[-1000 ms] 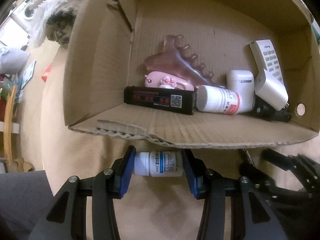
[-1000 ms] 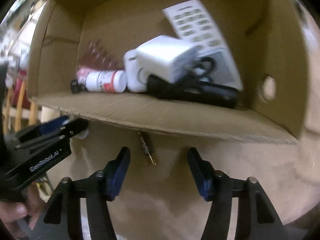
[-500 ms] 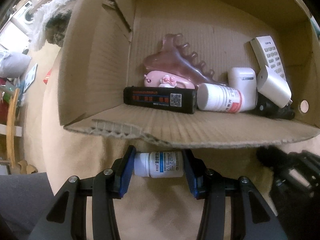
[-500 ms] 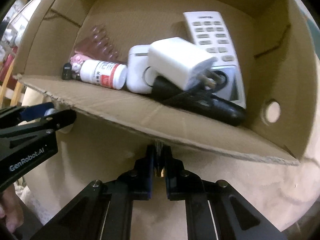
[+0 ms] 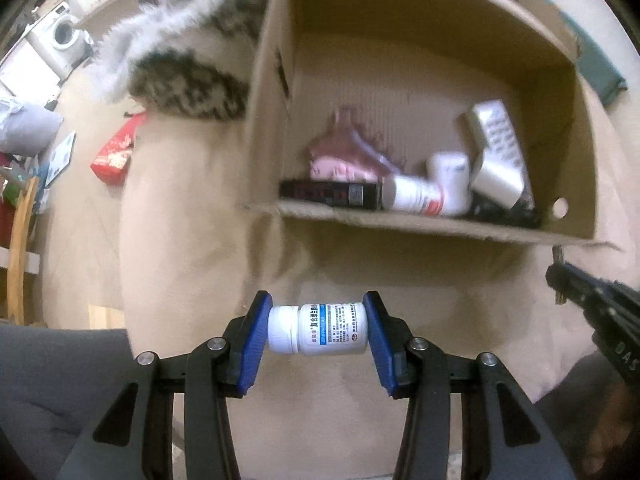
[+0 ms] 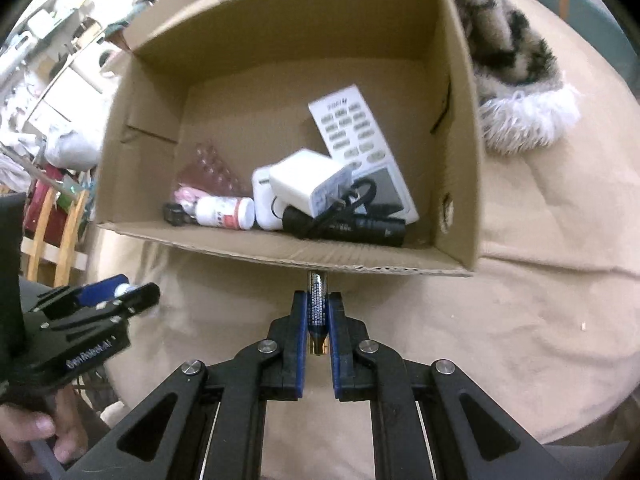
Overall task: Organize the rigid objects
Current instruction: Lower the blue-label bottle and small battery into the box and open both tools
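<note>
Sideways, a white blue-labelled pill bottle (image 5: 318, 329) sits clamped in the left gripper (image 5: 318, 330); right gripper (image 6: 317, 312) pinches a battery (image 6: 317, 304) below the cluttered cardboard box (image 6: 280, 250) at upper centre.

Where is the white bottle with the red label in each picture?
Left wrist view: the red-label bottle lies on its side in the cardboard box, behind the near wall, right of the black bar.
Right wrist view: the same bottle lies low in the box, left of centre.
Shared landmark: the white remote leaning at the box's right.
</note>
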A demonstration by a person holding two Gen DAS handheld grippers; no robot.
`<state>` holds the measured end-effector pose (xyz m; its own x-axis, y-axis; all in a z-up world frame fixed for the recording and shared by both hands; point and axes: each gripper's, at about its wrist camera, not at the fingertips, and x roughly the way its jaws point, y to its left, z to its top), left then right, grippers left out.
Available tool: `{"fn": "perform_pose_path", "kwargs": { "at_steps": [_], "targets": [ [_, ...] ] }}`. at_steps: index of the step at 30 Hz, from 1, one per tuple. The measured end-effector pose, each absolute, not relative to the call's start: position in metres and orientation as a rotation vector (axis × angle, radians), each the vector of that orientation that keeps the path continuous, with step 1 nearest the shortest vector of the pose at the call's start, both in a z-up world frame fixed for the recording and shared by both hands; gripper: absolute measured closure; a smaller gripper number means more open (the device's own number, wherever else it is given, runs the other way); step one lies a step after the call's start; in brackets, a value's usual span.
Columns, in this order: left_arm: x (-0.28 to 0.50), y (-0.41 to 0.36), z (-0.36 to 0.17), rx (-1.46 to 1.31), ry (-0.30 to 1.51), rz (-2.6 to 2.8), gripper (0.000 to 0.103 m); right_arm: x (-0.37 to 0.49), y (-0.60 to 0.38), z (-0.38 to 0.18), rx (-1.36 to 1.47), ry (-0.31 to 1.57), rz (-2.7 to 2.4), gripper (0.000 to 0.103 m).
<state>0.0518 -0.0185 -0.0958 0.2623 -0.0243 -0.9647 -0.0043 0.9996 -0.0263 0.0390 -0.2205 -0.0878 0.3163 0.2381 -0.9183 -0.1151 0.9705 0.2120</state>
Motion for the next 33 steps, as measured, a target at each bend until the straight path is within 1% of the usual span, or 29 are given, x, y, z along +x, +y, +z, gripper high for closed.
{"fn": "perform_pose_path", "kwargs": {
  "at_steps": [8, 14, 18, 24, 31, 33],
  "targets": [
    [0.054, -0.007, -0.046, -0.029, 1.193, -0.032, 0.060, 0.028, -0.220, -0.053, 0.126, 1.114, 0.278, 0.092],
    [0.083, -0.014, -0.014, -0.006, 1.095, -0.058, 0.060, 0.042, -0.223, -0.019, 0.123, 1.038, 0.306, 0.092],
    [0.108, -0.029, -0.006, 0.001, 1.073, -0.088, 0.060, 0.063, -0.222, 0.001, 0.102, 0.979, 0.313, 0.092],
    [0.138, -0.051, -0.014, 0.047, 1.059, -0.100, 0.060, 0.103, -0.229, 0.004, 0.101, 0.948, 0.297, 0.092],
    [0.149, -0.061, -0.050, 0.072, 1.021, -0.146, 0.060, 0.121, -0.242, -0.043, 0.155, 1.015, 0.252, 0.092],
    [0.153, -0.062, -0.062, 0.073, 1.059, -0.141, 0.060, 0.123, -0.244, -0.051, 0.166, 1.035, 0.250, 0.092]
  ]
}}
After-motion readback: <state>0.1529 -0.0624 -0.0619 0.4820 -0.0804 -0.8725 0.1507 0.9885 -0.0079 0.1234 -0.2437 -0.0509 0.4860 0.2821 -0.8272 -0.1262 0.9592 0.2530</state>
